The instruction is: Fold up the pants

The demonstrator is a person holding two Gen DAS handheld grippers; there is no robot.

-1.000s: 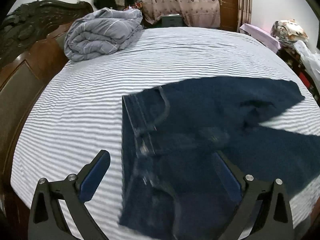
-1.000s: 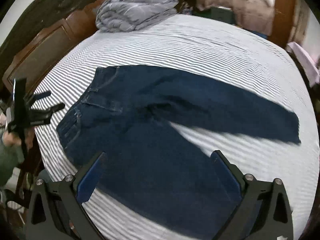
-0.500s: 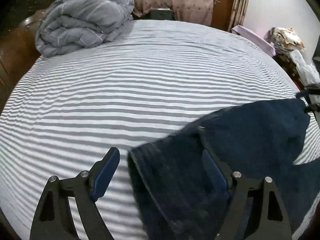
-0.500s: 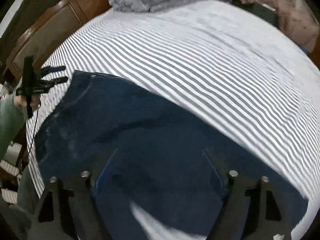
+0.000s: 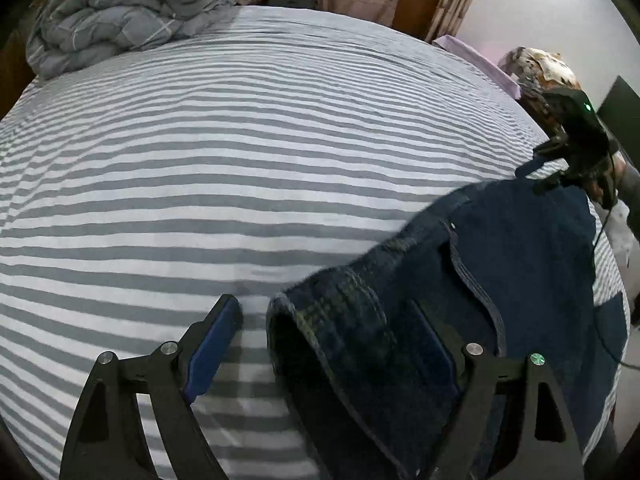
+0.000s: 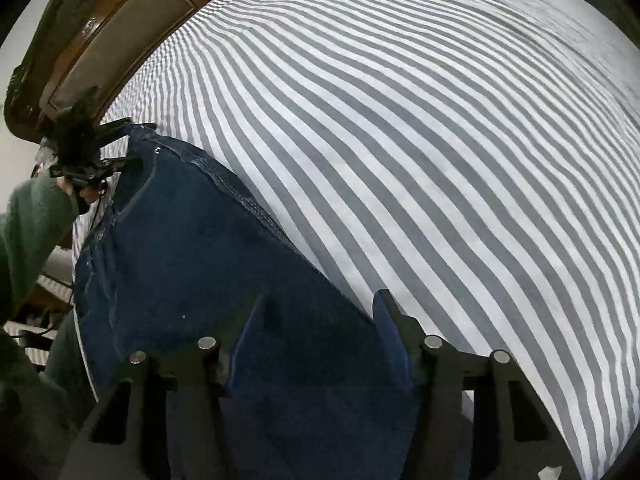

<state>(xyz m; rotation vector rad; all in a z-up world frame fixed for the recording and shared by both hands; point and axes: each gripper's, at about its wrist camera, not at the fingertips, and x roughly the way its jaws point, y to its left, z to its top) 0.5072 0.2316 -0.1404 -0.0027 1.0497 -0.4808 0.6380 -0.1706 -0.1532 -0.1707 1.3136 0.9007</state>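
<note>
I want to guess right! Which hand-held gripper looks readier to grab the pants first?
Probably the right hand-held gripper: its jaws have been closing around the pants. The left hand-held gripper stands wide at the waistband.

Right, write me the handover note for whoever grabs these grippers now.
Left gripper: open, jaws have just been closing, waistband between them, not pinched.
Right gripper: open, jaws have just been closing, edge of the jeans leg between them, no grip yet.
The jeans lie spread on the striped bedsheet.
Done: nothing folded yet.
Left: pinch both ends, lift, fold.
</note>
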